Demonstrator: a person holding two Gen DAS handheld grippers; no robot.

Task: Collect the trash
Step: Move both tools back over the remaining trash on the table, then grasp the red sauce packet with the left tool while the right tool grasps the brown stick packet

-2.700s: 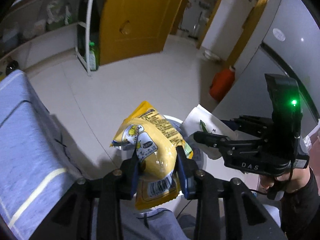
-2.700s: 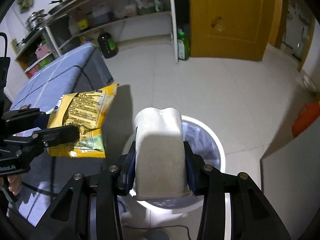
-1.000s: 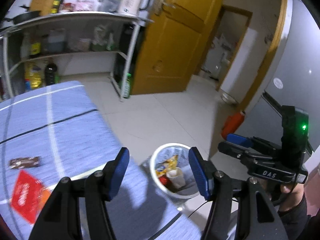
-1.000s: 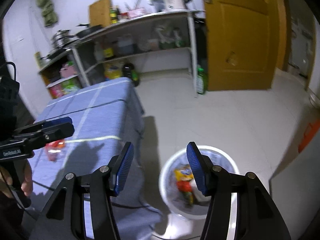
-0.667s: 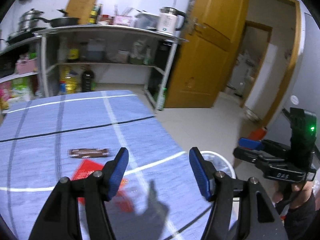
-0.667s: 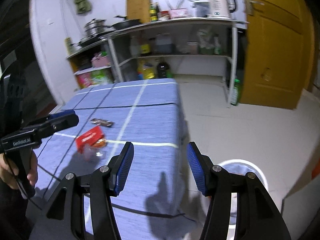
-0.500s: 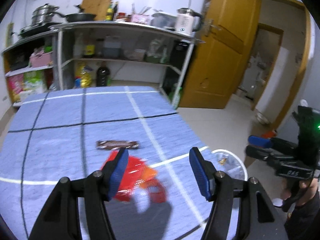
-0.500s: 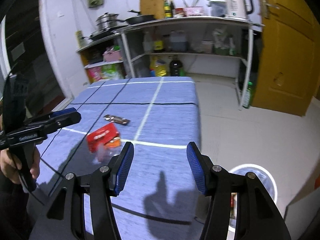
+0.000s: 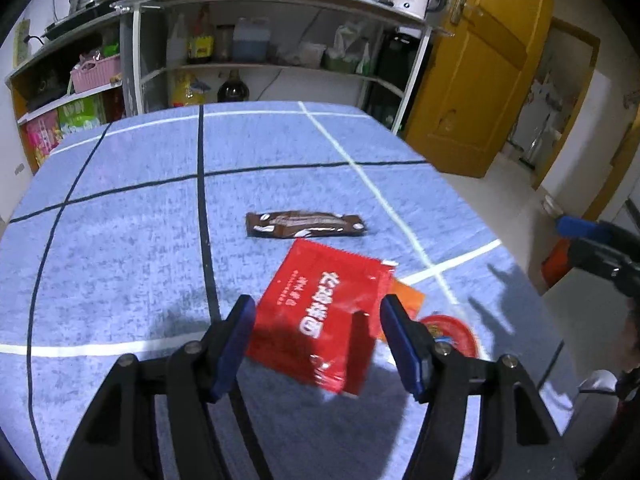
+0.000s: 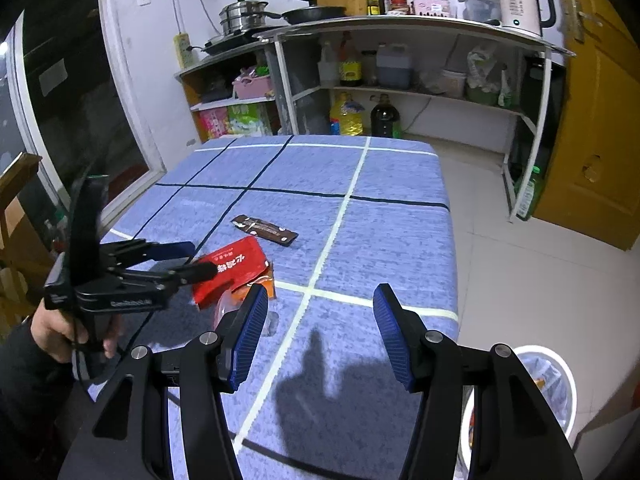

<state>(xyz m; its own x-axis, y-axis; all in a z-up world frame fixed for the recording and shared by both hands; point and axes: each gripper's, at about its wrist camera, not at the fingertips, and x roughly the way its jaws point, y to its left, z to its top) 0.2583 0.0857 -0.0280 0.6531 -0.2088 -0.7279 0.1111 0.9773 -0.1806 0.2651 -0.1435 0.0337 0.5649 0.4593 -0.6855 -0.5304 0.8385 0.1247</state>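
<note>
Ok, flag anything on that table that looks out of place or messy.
Litter lies on the blue tablecloth: a brown wrapper flat by itself, and a red packet overlapping an orange wrapper and a red lid-like piece. Nothing looks spilled.

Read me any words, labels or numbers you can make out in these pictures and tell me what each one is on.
"55": on the display of the white kettle on the shelf top.
White Chinese characters on the red packet: blurred, unreadable.
Lettering on the left gripper body: too blurred.
Brown wrapper, shelf bottles and boxes: print too small.
</note>
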